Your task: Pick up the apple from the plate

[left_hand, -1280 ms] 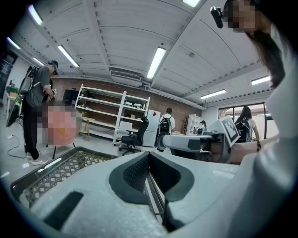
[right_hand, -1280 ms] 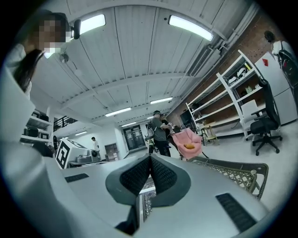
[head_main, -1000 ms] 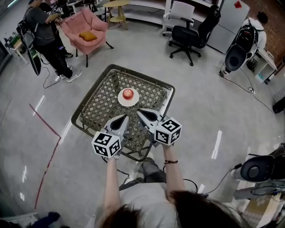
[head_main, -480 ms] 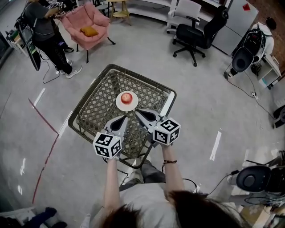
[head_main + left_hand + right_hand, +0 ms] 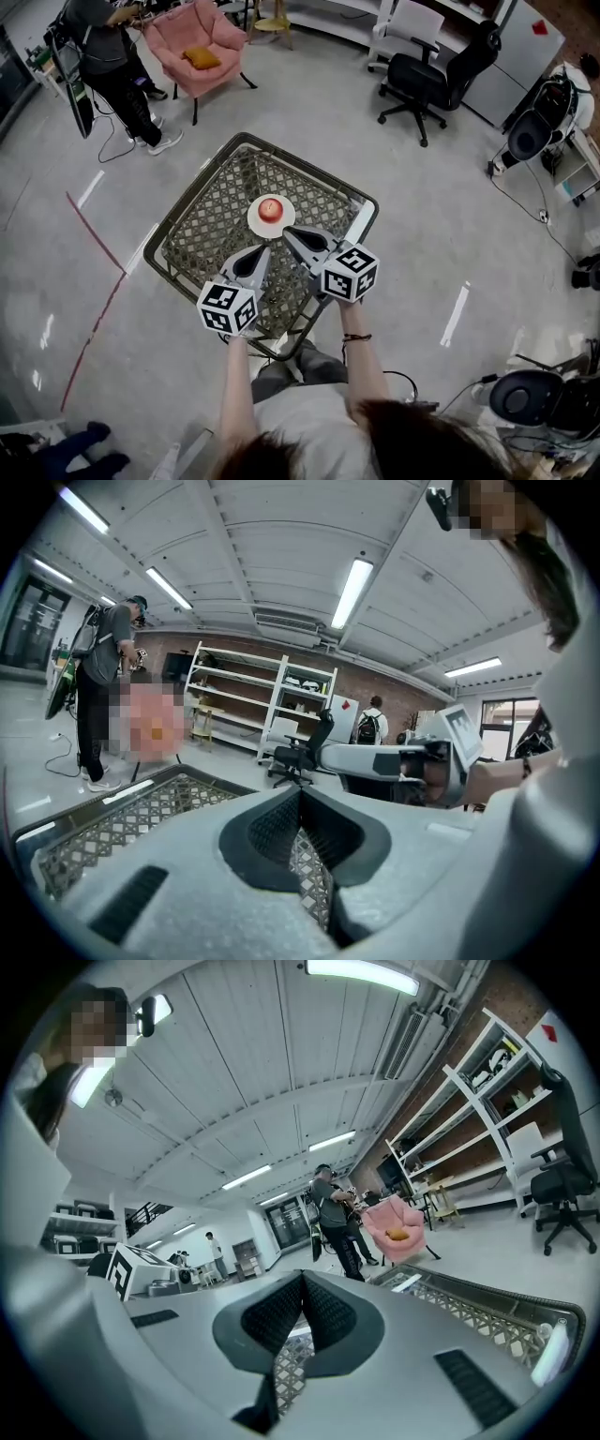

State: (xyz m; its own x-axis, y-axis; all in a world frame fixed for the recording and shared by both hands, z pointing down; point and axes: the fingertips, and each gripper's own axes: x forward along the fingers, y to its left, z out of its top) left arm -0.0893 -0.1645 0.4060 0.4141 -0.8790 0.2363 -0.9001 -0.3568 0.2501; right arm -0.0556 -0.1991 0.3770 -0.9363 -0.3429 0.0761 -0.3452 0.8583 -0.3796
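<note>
1. White plate [image 5: 253, 222] holds apple [image 5: 270, 208], at middle of lattice desk [image 5: 211, 216].
2. My left gripper [image 5: 260, 252]: jaws closed, empty, near plate.
3. My right gripper [image 5: 289, 232]: jaws closed, empty, tip just beside plate rim.

Plate [image 5: 252, 224] sits mid-table [image 5: 208, 214], apple [image 5: 270, 208] on it. Over the table's near half, left gripper [image 5: 260, 250] and right gripper [image 5: 287, 232] lie side by side, tips just short of the plate. Beyond the table's far-left corner is an armchair [image 5: 201, 42] with a person [image 5: 101, 52] to its left; beyond its far-right corner, an office chair [image 5: 441, 80].
</note>
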